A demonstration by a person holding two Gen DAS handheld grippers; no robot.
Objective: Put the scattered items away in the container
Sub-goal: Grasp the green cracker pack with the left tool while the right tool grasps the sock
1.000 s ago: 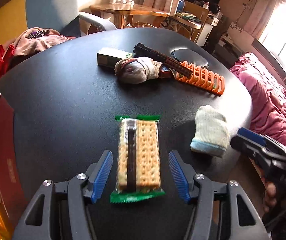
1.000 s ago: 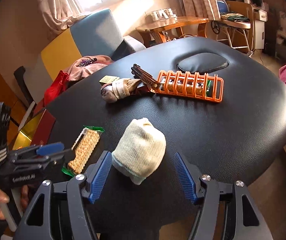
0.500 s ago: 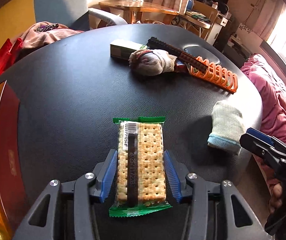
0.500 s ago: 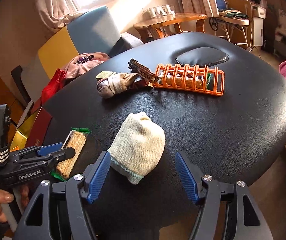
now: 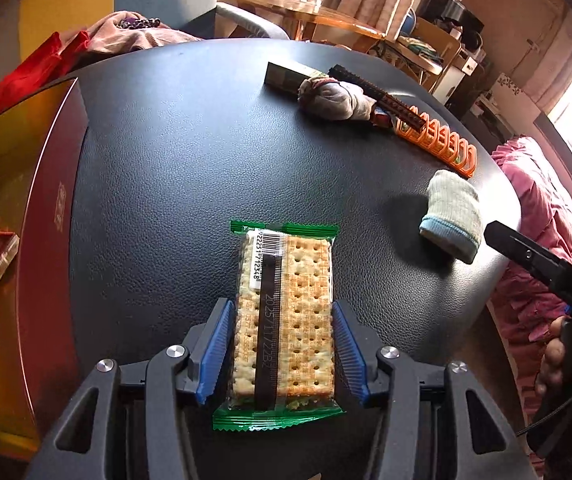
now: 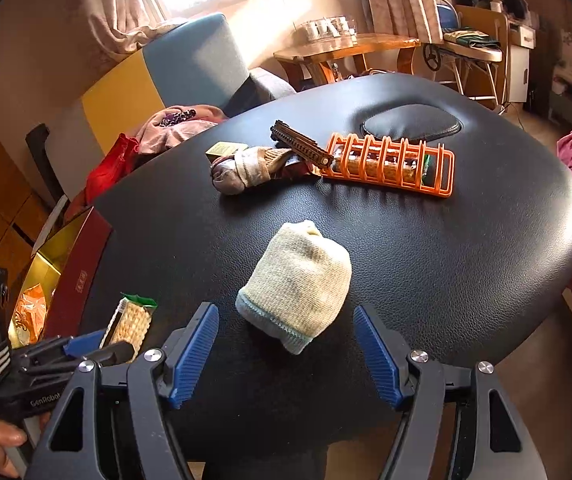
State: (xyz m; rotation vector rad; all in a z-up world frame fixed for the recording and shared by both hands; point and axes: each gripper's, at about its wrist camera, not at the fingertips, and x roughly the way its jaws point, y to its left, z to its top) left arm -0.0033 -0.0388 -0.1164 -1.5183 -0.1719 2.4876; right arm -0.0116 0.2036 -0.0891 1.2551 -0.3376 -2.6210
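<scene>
My left gripper point(image 5: 283, 350) is shut on a green-wrapped cracker pack point(image 5: 283, 312), its blue pads pressing both long sides, over the black padded table point(image 5: 165, 168). The red box with a gold inside point(image 5: 17, 216) stands at the table's left edge. My right gripper point(image 6: 286, 354) is open, with a rolled cream sock point(image 6: 296, 284) lying just ahead between its fingers. The sock also shows in the left wrist view point(image 5: 452, 210). The left gripper and cracker pack point(image 6: 129, 324) show at lower left in the right wrist view.
At the table's far side lie a grey-brown rolled sock point(image 6: 245, 168), a small green box point(image 5: 286, 74), a dark brown comb-like bar point(image 6: 300, 146) and an orange rack point(image 6: 390, 166) with snacks in it. A blue and yellow chair point(image 6: 157, 76) stands behind. Pink bedding point(image 5: 546, 216) lies to the right.
My left gripper has closed from open onto the cracker pack and swung left, bringing the red box into view. My right gripper stays open by the cream sock.
</scene>
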